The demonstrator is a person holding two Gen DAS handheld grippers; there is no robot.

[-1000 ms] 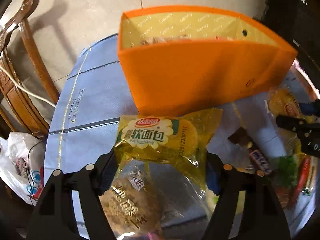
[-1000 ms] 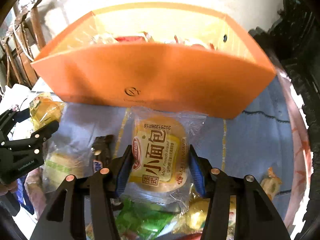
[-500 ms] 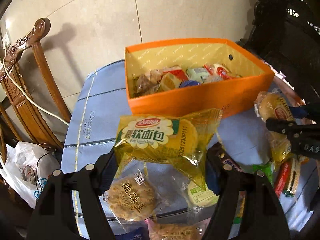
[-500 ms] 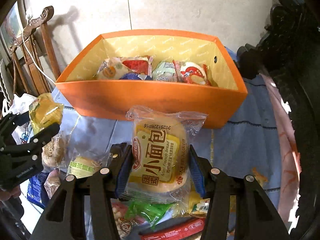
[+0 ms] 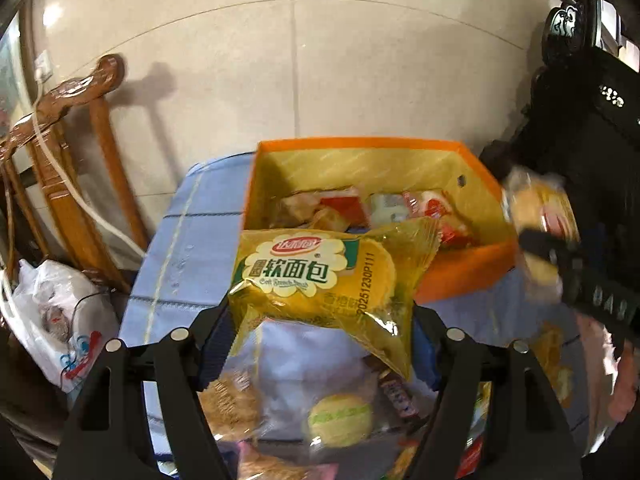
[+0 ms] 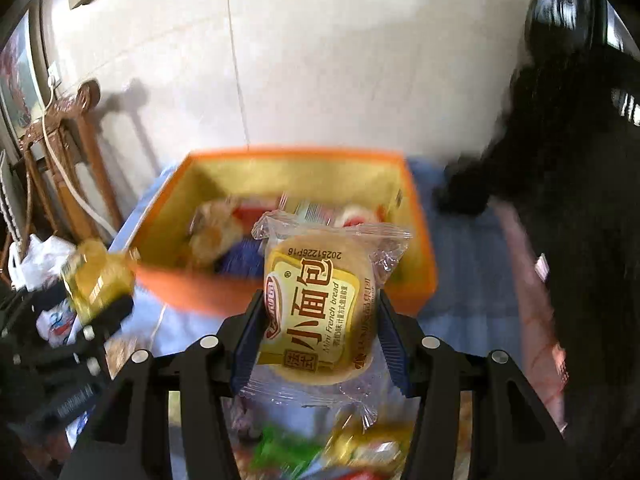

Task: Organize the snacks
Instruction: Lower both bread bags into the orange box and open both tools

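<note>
Left gripper (image 5: 322, 344) clamped on yellow soft-bread packet (image 5: 320, 276), held above the blue tablecloth (image 5: 192, 240). Right gripper (image 6: 320, 336) clamped on clear mini French bread packet (image 6: 316, 304). Orange box (image 5: 468, 268) just ahead of both grippers, snacks inside. Loose snacks (image 5: 340, 420) below the left gripper's fingers.

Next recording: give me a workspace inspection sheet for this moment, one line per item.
Surface: blue tablecloth.
Job's things: orange box already holding wrapped snacks; yellow soft-bread packet; clear mini French bread packet.
Clutter: loose snacks on the cloth under both claws, among them a round green one.
Grippers: left claw shut on the yellow packet; right claw shut on the clear packet.
Cables: white cord over the wooden chair.
Surroundings: tiled floor, white plastic bag, dark furniture.
</note>
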